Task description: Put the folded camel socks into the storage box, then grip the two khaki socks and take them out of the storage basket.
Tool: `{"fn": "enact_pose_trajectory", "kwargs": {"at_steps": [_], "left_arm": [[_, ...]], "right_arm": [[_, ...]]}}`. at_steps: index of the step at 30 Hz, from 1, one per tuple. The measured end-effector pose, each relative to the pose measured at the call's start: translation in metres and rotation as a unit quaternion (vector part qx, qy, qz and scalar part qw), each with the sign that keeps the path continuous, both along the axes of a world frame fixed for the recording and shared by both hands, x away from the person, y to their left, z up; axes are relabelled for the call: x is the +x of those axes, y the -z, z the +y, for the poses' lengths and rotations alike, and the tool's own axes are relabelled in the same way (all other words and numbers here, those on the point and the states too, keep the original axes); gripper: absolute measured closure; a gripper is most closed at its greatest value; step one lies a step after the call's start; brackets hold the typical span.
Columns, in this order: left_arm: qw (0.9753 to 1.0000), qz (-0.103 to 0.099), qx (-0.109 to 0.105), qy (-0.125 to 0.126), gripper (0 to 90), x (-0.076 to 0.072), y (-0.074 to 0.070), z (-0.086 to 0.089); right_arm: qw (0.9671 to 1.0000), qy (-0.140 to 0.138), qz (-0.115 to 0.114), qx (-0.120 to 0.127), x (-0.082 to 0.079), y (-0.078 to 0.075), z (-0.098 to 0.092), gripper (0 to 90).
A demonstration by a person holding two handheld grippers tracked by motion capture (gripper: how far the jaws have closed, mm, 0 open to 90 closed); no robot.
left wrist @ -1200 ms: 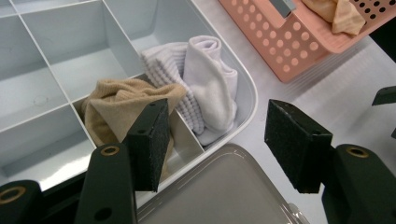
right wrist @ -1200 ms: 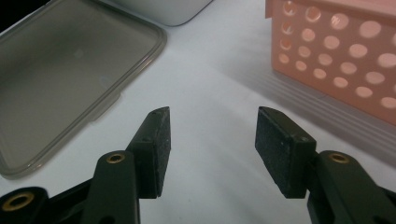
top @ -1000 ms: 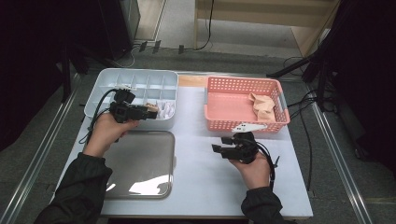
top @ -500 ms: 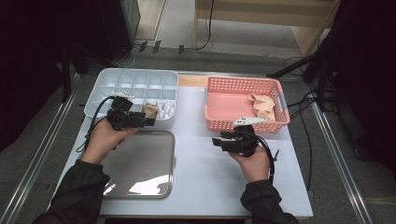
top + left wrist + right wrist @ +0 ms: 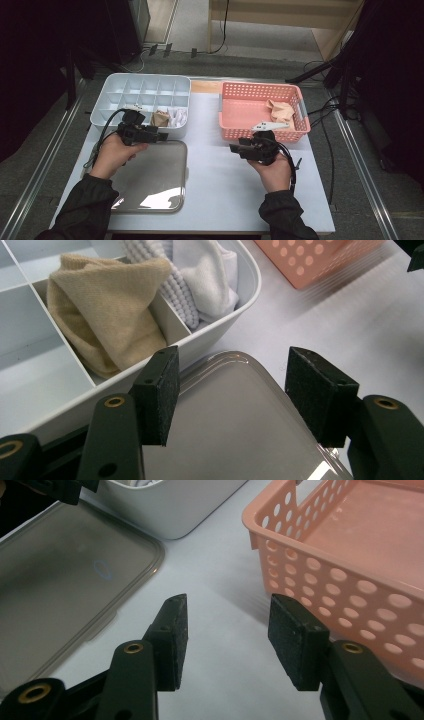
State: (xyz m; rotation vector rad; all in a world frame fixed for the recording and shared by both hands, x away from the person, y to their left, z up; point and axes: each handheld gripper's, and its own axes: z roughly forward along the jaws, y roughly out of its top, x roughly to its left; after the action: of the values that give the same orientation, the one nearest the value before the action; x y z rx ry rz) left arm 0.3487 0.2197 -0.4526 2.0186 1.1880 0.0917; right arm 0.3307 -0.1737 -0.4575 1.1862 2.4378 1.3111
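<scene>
A white surface (image 5: 220,165) is seen, on which three things are laid. A clear tray lid (image 5: 150,175) is taken as landmark: a white divided organizer (image 5: 125,95) is set just behind it, and a pink perforated basket (image 5: 250,131) is placed well apart, to its right and farther back.

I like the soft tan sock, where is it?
The tan sock sits in a front compartment of the white divided tray, left of the white cloth, beyond the left gripper.
</scene>
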Motion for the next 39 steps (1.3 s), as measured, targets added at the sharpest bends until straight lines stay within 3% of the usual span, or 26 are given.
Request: {"fn": "enact_pose_trajectory", "kwargs": {"at_steps": [10, 19, 21, 26, 28, 35, 39], "left_arm": [[0.9999, -0.001, 0.011, -0.007, 40.5, -0.011, 0.005, 0.004], [0.9996, -0.011, 0.022, 0.012, 40.5, -0.024, 0.009, -0.006], [0.9994, -0.014, 0.031, 0.011, 40.5, -0.028, 0.011, -0.007], [0.9994, -0.02, 0.024, 0.014, 40.5, -0.036, 0.015, -0.009], [0.9993, -0.023, 0.025, 0.014, 40.5, -0.038, 0.015, -0.008], [0.9993, -0.029, 0.02, 0.013, 40.5, -0.039, 0.017, -0.006], [0.9992, -0.031, 0.019, 0.014, 40.6, -0.04, 0.018, -0.005]], "right_arm": [[0.9999, 0.007, -0.011, -0.001, 0.001, -0.012, -0.007, 53.2], [0.9994, 0.029, -0.019, -0.006, 0.015, -0.024, -0.023, 53.0], [0.9991, 0.037, -0.02, -0.003, 0.021, -0.026, -0.03, 52.8], [0.9983, 0.05, -0.011, -0.027, 0.036, -0.026, -0.042, 52.0], [0.998, 0.059, -0.004, -0.021, 0.043, -0.026, -0.05, 52.1], [0.994, 0.097, -0.003, -0.05, 0.067, -0.027, -0.073, 52.8], [0.9924, 0.104, -0.008, -0.065, 0.077, -0.029, -0.079, 53.0]]}}
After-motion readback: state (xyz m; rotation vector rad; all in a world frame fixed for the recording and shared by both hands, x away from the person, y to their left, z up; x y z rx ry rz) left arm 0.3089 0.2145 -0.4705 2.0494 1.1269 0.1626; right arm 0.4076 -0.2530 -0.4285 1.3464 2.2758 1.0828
